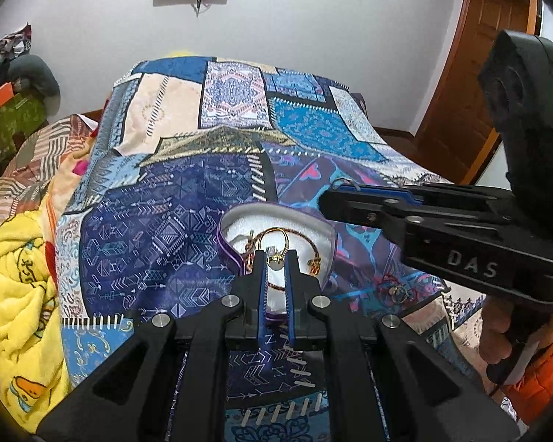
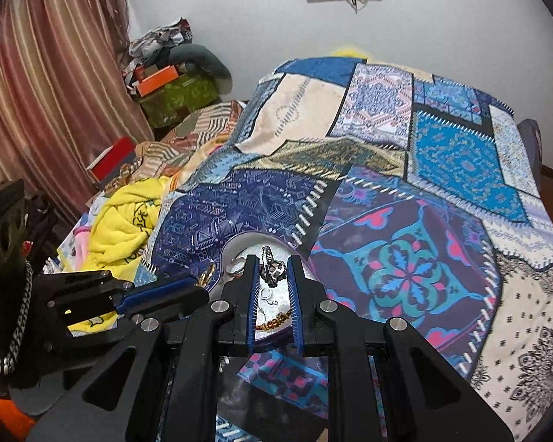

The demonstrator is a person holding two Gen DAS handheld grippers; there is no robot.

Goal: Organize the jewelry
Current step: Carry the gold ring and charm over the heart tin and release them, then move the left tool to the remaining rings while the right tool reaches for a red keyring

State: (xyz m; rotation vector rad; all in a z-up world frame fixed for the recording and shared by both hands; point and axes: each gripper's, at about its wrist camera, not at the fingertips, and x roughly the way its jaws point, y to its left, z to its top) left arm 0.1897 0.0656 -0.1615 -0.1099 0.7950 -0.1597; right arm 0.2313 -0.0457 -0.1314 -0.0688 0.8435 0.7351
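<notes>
Spread over the bed, the blue patchwork-print bedspread point(image 1: 188, 199) carries everything I'm working on, with a crumpled yellow fleece blanket point(image 1: 18, 294) off to the left of my left hand-held gripper point(image 1: 275, 258). Straight ahead of that gripper, and just below its tips, sits the purple heart-shaped jewellery box with a white lining point(image 1: 324, 235); its length seems to run roughly along my line of approach.

My left hand-held gripper is nearly closed, its blue pads pinching a gold ring with a small pale stone point(image 1: 274, 245), which stands upright over the lining, so this hand is the one poised over the box's near side. Beside the ring, to the right, a thin gold bangle with an ornate clasp point(image 1: 315, 263) lies in the box.

My right hand-held gripper point(image 2: 272, 270) comes in from the right, reaching over the far rim. Its pads are part open around a silver chunky ring point(image 2: 271, 267); I judge it gripped, though contact is hard to confirm. Below it a gold-brown braided bracelet point(image 2: 272, 322) lies on the lining.

I'd say both rings only need lowering, with the left one closest to its resting place.
</notes>
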